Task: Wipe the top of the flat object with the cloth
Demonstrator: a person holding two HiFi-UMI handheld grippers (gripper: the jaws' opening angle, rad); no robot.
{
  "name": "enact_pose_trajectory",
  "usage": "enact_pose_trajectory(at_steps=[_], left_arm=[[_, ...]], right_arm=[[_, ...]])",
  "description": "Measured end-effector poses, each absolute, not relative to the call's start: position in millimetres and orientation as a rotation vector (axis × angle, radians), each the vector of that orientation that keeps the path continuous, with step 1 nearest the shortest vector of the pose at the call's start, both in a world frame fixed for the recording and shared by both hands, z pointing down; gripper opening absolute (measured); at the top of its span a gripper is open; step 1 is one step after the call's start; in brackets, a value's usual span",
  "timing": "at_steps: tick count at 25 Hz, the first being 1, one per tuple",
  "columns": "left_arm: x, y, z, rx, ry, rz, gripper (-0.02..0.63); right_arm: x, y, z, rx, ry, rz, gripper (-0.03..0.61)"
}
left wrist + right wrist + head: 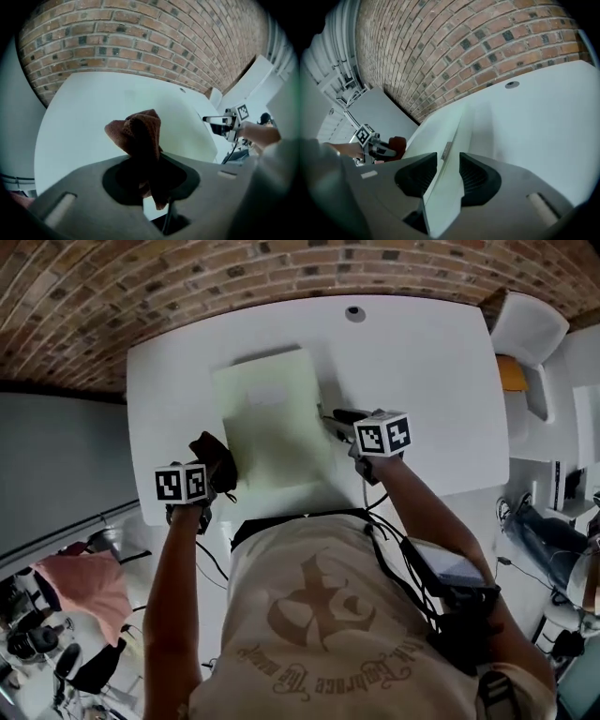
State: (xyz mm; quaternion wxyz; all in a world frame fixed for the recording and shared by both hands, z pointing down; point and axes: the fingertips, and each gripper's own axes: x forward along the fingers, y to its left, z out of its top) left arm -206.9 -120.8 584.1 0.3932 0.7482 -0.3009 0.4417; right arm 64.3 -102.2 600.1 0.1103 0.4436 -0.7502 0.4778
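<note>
1. While its jaws are pinched together on the brown cloth [138,133], the left gripper [146,161] lets the bunched fabric stand up past its tips. One tail of the cloth hangs back between them.
2. From the head view, that cloth sits just beside the near left corner of the flat object [272,423]. Whether the two touch cannot be told.
3. Across from it, the right gripper [447,166] has its jaws closed on the flat object's right edge. One jaw is on each face of the thin sheet, and the sheet fills the gap between them.
4. The flat object is pale green and rectangular, and sits about the middle of the table [422,381], between the two grippers.
5. The table is white and smooth with rounded corners. A small round grommet [354,313] is set into it near the far edge, well apart from the flat object.
6. A brick wall [187,277] runs behind the table's far side.
7. A grey panel [56,465] stands to the left of the table, and a white chair [530,329] at the far right corner.
</note>
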Motion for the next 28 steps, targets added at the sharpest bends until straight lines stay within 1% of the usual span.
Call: enact_pose_trajectory(at_steps=[3, 6, 12, 19, 25, 28], left_arm=[[-222.2, -113.7, 581.1, 1.888, -0.815, 1.16, 0.081], [-209.8, -110.0, 566.3, 1.92, -0.795, 1.071, 0.081], [-132.0, -93.7, 540.7, 2.045, -0.623, 0.965, 0.081], [-32.7, -55.3, 552.9, 2.12, -0.307, 1.031, 0.081], [26.5, -38.6, 563.5, 2.184, -0.151, 1.048, 0.081], [39.7, -34.0, 573.9, 2.149, -0.132, 1.041, 0.081]], right_arm=[[67.4, -126.0, 597.0, 1.308, -2.216, 1.403, 0.161], [69.0, -148.7, 595.4, 1.302, -2.226, 1.409, 0.164], [66.2, -172.0, 600.3, 1.267, -2.212, 1.418, 0.166], [59.7, -173.2, 614.6, 1.226, -2.18, 1.557, 0.163], [59.7, -175.3, 613.9, 1.202, -2.195, 1.576, 0.164], [60.1, -175.4, 614.5, 1.202, -2.193, 1.574, 0.166]])
